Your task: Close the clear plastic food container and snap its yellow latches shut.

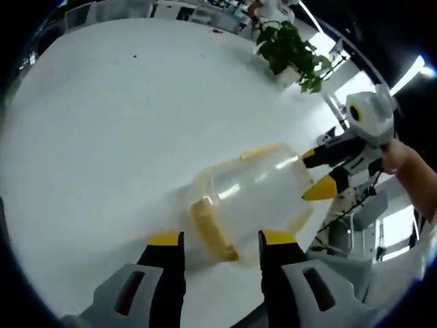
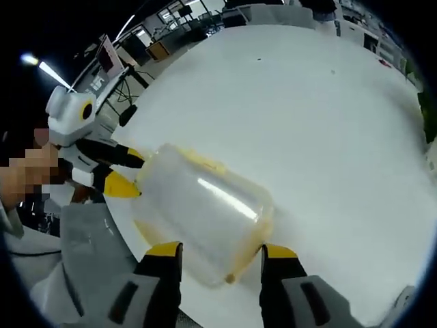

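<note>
Clear plastic food container (image 1: 252, 198), a rounded tub with a yellow-trimmed lid, lies on the white worktop (image 1: 102, 137) between the two pairs of tongs, which come at it from opposite ends. In the left gripper view the left tongs (image 1: 220, 240) stand parted with the tub's near end between their yellow tips; a yellow latch (image 1: 213, 231) hangs there, seemingly unsnapped, and I cannot tell whether the tips touch plastic. In the right gripper view the right tongs (image 2: 221, 251) are likewise spread, straddling the other end of the container (image 2: 201, 219), with nothing clearly clamped. A green potted plant (image 1: 293, 48) stands well apart, near the far edge.

Judging by its look, the tub is light, empty and thin-walled: it will likely slide on the smooth worktop and flex if squeezed mid-wall, and its glossy sides offer poor purchase. Better to brace at the stiffer rim with one side while the other presses each latch flat against the wall.
</note>
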The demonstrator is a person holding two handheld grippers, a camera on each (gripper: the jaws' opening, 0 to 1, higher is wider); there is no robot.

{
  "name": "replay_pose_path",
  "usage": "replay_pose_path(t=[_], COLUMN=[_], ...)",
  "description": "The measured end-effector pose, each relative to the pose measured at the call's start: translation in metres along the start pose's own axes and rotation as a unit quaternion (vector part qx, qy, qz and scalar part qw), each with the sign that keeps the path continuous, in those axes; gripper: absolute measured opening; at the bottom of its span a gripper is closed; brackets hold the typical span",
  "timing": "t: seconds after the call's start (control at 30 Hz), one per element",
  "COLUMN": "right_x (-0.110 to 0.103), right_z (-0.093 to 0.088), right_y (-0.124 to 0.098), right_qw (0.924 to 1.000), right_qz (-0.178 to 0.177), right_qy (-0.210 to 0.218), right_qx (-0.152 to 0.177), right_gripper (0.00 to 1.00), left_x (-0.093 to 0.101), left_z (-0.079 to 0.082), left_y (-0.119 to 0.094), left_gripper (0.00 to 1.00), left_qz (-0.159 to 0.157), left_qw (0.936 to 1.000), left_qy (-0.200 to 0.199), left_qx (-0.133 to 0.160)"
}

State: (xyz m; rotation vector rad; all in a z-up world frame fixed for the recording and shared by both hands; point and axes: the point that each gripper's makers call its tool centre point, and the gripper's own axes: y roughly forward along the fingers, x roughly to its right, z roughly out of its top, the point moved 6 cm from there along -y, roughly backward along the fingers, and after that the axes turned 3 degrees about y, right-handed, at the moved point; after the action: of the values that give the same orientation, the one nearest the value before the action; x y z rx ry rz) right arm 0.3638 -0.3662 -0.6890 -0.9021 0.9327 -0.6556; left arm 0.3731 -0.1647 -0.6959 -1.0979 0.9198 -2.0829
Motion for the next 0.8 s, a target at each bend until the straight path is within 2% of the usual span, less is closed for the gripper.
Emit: replay_pose_path(t=[0.17,0.33,0.57,0.67,0.8], right_x=[-0.001,-0.005,-0.010,-0.011,-0.010], right_z=[0.000,0.000,0.002,0.003,0.002], right_y=[0.002,0.003,0.003,0.004,0.004], right_qw=[1.0000,0.9999,0.9998,0.9994,0.9995], right_qz=[0.005,0.005,-0.001,-0.016,-0.015], right_qy=[0.003,-0.001,-0.010,-0.021,-0.011], right_qx=[-0.003,-0.011,-0.020,-0.025,-0.025], right_gripper=[0.43,0.43,0.41,0.41,0.41], left_x=[0.006,0.009,0.009,0.010,0.010], left_z=[0.000,0.000,0.000,0.000,-0.001], left_y=[0.001,0.006,0.005,0.005,0.005], left_gripper=[0.39,0.42,0.40,0.40,0.40], left_qz=[-0.013,-0.012,-0.014,-0.016,-0.016], left_qw=[0.9999,0.9999,0.9999,0.9998,0.9998], left_qy=[-0.007,0.001,-0.006,-0.009,-0.008], left_qx=[-0.001,-0.005,-0.005,-0.004,-0.002])
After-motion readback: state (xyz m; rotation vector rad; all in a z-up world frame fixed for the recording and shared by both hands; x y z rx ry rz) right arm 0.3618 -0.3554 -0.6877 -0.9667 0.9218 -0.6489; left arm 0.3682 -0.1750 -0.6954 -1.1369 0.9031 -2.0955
